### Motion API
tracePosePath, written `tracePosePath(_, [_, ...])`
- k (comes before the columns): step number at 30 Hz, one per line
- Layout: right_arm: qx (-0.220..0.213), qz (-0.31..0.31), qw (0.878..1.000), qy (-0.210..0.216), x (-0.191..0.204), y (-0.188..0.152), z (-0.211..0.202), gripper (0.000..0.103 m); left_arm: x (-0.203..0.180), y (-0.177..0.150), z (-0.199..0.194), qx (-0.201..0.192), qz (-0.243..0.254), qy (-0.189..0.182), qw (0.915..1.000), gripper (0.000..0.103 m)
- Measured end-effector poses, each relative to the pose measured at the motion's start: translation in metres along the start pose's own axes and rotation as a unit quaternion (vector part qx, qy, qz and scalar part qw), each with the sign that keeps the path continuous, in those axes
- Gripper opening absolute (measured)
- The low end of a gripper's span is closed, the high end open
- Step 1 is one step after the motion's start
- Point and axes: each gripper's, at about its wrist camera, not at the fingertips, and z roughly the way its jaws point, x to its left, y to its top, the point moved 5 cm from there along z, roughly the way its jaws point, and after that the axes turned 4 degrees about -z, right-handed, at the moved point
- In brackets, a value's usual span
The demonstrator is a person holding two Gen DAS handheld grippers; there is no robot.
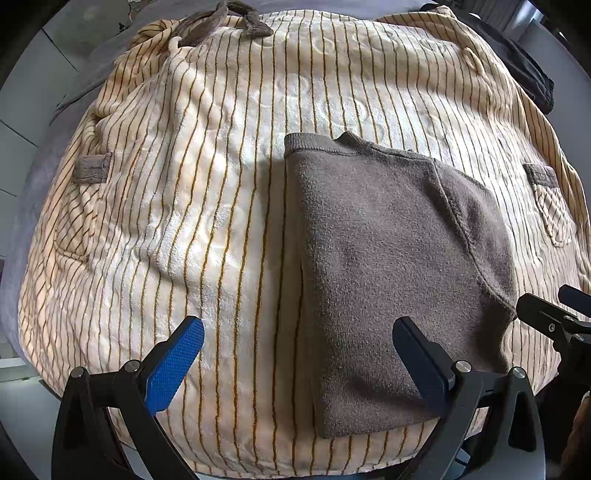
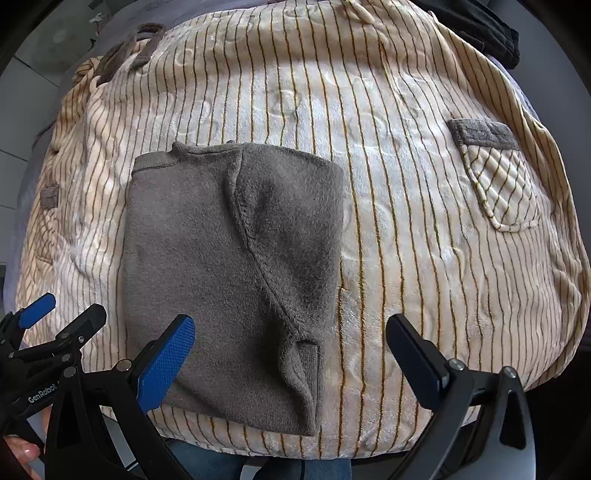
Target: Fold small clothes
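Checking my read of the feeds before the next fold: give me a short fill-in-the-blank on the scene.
1. The folded fleece garment is ____ in colour.
2. It lies on a cream plush robe with thin ____ stripes.
3. Both the left gripper and the right gripper are ____.

Missing words: grey; brown; open

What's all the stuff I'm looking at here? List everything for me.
Folded garment: one, grey-brown, lying on the striped garment.
Striped garment: one, cream with brown stripes, spread wide, grey-trimmed pocket.
Dark cloth: one, black, far right edge.
Left gripper: one, black with blue pads, open above the fabric.
Right gripper: one, same colours, open.
Person's fingertip: one, bottom-left corner of the right wrist view.
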Motion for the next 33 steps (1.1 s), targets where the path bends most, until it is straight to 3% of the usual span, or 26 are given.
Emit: tracePosePath(33, [0.001, 0.000, 1.000, -0.001, 0.0001, -0.0001, 0.0017, 0.103, 0.0005, 0.0006, 0.0013, 0.002, 0.004, 0.002, 1.0000, 0.102])
